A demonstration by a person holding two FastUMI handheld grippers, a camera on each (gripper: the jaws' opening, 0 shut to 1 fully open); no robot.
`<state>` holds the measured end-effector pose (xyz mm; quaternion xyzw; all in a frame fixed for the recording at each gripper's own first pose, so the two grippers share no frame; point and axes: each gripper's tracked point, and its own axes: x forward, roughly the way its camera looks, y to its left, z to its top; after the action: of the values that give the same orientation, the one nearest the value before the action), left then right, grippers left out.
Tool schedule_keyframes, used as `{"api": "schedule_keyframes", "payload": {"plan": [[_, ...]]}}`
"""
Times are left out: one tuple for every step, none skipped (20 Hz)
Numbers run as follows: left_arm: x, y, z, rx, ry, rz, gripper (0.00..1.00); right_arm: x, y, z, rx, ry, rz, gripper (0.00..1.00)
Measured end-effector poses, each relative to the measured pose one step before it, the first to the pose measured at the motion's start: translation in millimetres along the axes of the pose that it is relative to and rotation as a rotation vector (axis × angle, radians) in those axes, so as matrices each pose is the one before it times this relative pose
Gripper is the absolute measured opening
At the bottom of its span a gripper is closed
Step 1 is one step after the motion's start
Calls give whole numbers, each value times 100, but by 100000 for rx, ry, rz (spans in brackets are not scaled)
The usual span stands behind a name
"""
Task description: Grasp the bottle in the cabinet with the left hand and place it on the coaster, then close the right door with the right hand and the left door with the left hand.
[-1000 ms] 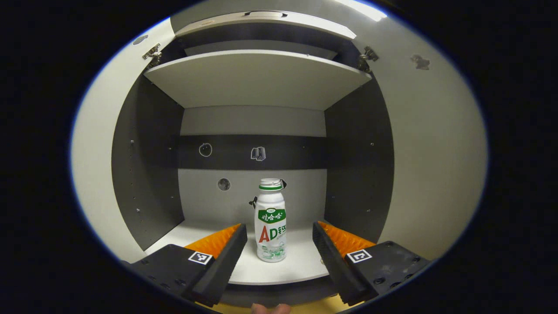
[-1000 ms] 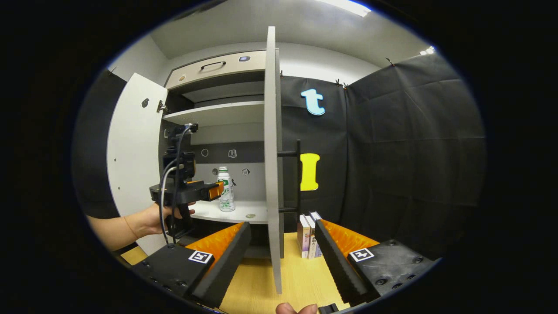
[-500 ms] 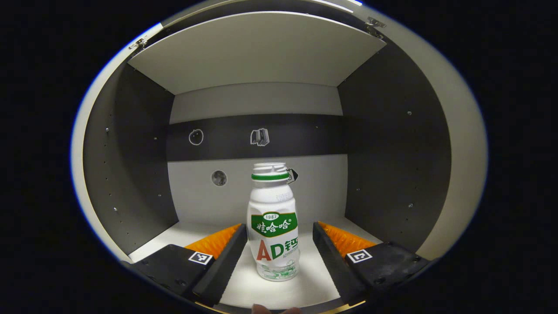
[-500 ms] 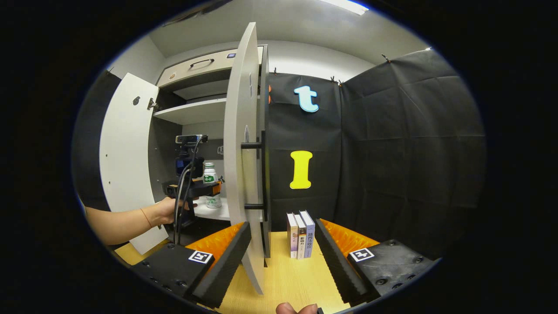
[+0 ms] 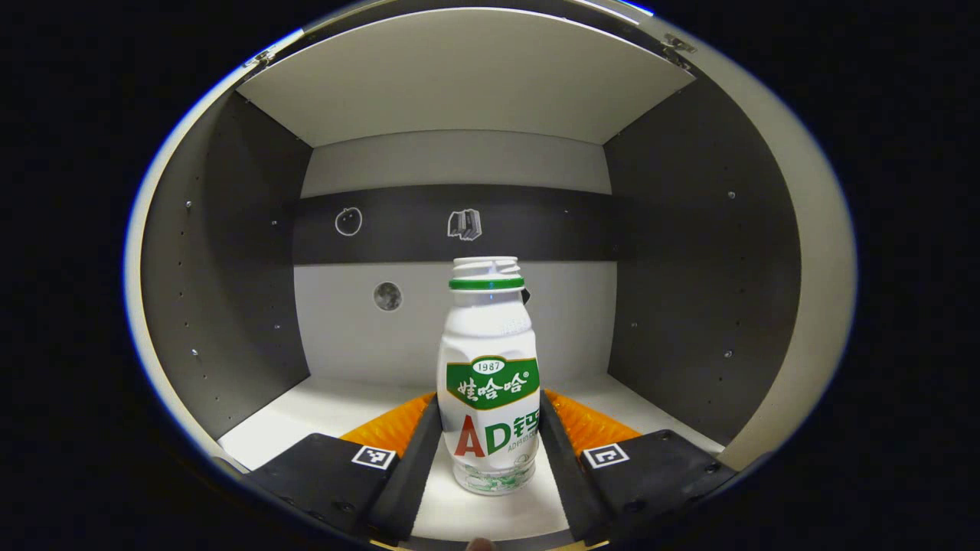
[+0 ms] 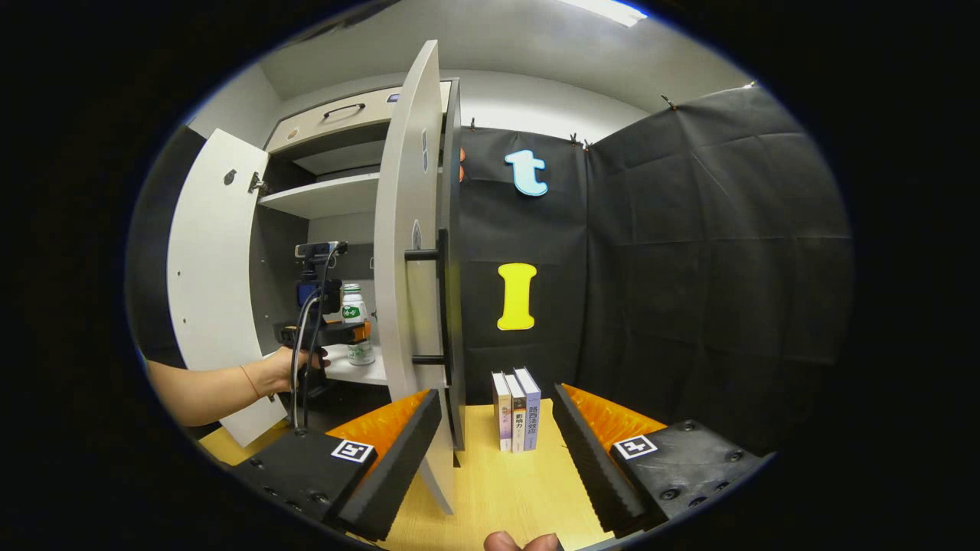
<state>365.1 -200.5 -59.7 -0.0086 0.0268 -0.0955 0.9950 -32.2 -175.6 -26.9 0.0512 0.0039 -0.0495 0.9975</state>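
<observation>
Black cloth (image 6: pixel 689 252) hangs pinned along the booth's back and right side, with a pale wall (image 6: pixel 536 103) showing above it and a bright ceiling light (image 6: pixel 605 9) overhead. Three books (image 6: pixel 516 409) stand upright on the light wooden surface (image 6: pixel 505 490) against the cloth. Inside the cupboard, dark side panels (image 5: pixel 230 268) frame a grey back wall crossed by a dark band (image 5: pixel 459 224).

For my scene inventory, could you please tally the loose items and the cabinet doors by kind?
Bottle: 1
Books: 3
Cabinet doors, both open: 2, the left door and the right door
Total: 6
</observation>
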Motion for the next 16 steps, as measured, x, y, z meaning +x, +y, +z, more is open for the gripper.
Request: {"api": "schedule_keyframes", "payload": {"plan": [[-8, 75, 9, 357, -1556, -151, 74, -319, 489, 197, -135, -423, 362, 98], [-206, 12, 194, 576, -1683, -245, 74, -267, 500, 282, -277, -688, 522, 98], [-269, -216, 266, 623, -1460, -579, 74, -285, 552, 106, -450, -452, 305, 98], [-388, -31, 427, 412, -1676, -407, 74, -223, 501, 110, -277, -189, 653, 98], [-177, -51, 355, 191, -1336, -459, 74, -351, 593, 38, 48, -124, 629, 98], [-284, 80, 315, 122, -1242, 38, 74, -264, 628, 100, 425, -137, 631, 98], [-163, -41, 91, 82, -699, -355, 74, -305, 648, 247, 606, -358, 638, 98], [-217, 26, 117, 178, -526, -366, 73, -196, 644, 95, 464, 31, 551, 98], [-93, 40, 116, 115, -614, -271, 73, -401, 542, 66, 190, -201, 248, 98], [49, -74, 59, 30, -461, -478, 74, -307, 520, 148, -43, -266, 118, 98], [128, -25, -44, -350, -635, -618, 73, -407, 588, 190, 15, -536, 598, 98], [85, 12, -243, -374, -289, -679, 73, -397, 600, 238, -8, -618, 403, 98], [129, 89, -152, -688, -328, -216, 74, -320, 621, 265, 1, -727, 600, 98], [120, -60, -206, -797, 262, -520, 74, -242, 541, 158, -48, -551, 461, 98], [132, 17, -103, -1317, 516, -337, 74, -363, 515, 109, -42, -359, 444, 98], [-53, 80, 206, -1216, 887, -519, 73, -229, 437, 101, -27, -177, 457, 98]]}}
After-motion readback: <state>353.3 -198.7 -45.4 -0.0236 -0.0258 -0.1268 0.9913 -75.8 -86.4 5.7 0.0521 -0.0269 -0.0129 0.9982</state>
